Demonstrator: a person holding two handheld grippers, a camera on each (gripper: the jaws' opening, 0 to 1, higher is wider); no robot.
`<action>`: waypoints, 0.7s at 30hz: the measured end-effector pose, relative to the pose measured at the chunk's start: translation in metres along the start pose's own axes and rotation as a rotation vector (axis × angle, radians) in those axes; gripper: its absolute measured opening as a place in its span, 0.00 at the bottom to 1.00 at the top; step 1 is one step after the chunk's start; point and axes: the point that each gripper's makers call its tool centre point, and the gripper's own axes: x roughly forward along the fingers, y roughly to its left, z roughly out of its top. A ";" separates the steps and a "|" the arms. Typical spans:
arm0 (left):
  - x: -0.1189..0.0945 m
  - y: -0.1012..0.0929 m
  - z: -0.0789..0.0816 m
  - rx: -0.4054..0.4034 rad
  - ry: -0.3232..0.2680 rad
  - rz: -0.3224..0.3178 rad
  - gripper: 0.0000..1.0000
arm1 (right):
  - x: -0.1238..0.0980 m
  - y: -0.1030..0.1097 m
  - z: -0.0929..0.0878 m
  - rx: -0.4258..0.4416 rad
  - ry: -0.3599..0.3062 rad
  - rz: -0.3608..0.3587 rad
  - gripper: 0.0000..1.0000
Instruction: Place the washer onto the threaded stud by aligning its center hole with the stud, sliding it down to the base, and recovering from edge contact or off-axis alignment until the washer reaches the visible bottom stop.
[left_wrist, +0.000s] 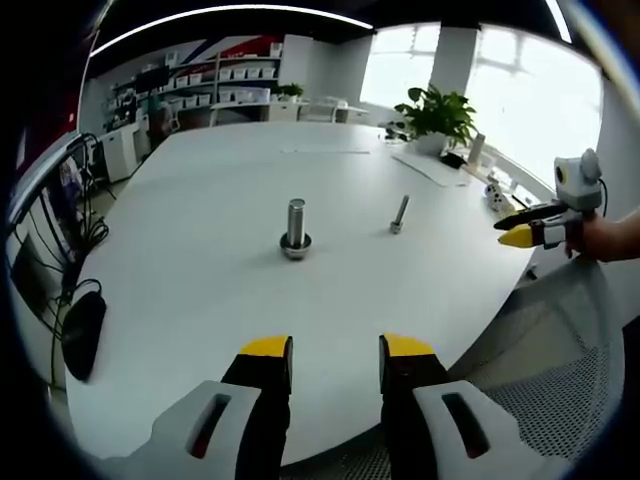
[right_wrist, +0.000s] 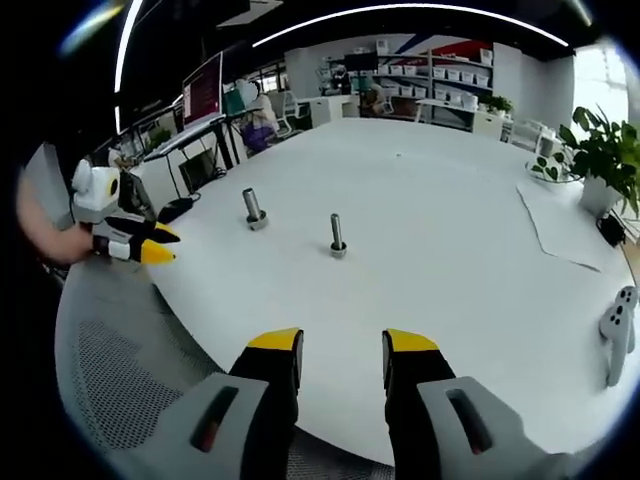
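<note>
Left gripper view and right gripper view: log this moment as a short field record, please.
surface: white table
thick stud: upright, ring-like base, maybe a washer
thin stud: upright, apart from the thick one
left tongs: open, empty, over the near table edge
right tongs: open, empty
plant: far side
chair: mesh seat by the table

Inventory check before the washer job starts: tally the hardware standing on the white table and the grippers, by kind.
Thick threaded stud with a ring at its base: 1
Thin stud: 1
Grippers, yellow-tipped, jaws apart, holding nothing: 2 (left gripper, right gripper)
Total: 4
Whether the ring at the thick stud's base is the washer cannot be told.
</note>
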 end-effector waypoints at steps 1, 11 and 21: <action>0.000 0.000 0.000 -0.001 0.000 -0.001 0.32 | 0.000 0.000 -0.001 0.000 0.001 0.000 0.34; 0.000 -0.001 0.000 0.000 0.002 -0.002 0.32 | 0.005 -0.003 -0.008 -0.005 0.003 -0.014 0.34; 0.001 -0.003 0.000 0.006 0.000 -0.008 0.32 | 0.007 -0.004 -0.009 -0.003 -0.016 -0.007 0.34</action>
